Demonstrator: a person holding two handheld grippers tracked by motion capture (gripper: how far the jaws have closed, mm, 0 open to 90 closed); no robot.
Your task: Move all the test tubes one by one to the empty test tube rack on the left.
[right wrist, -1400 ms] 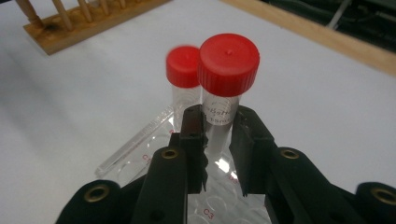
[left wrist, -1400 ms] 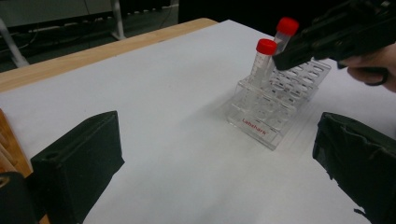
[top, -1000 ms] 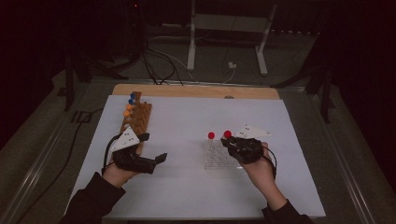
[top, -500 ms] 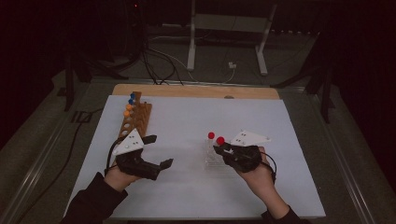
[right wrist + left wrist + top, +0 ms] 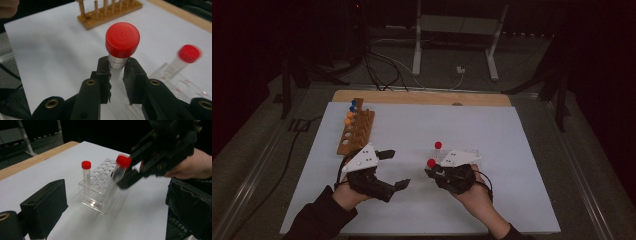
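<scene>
Holding a red-capped tube [image 5: 121, 46] just above the clear plastic rack [image 5: 105, 192] on the white table [image 5: 512, 130].

It could go wrong here: the tube hangs tilted, so its bottom might miss a hole, bump the rack and push it, or knock the other tube [image 5: 86, 173] standing in the rack. The right gripper [image 5: 117, 65] is squeezed tight on the tube just under its cap. The left gripper [image 5: 388, 169] holds nothing; its jaws stand wide apart, between the clear rack and the wooden rack [image 5: 356, 131] with its orange and blue caps.
</scene>
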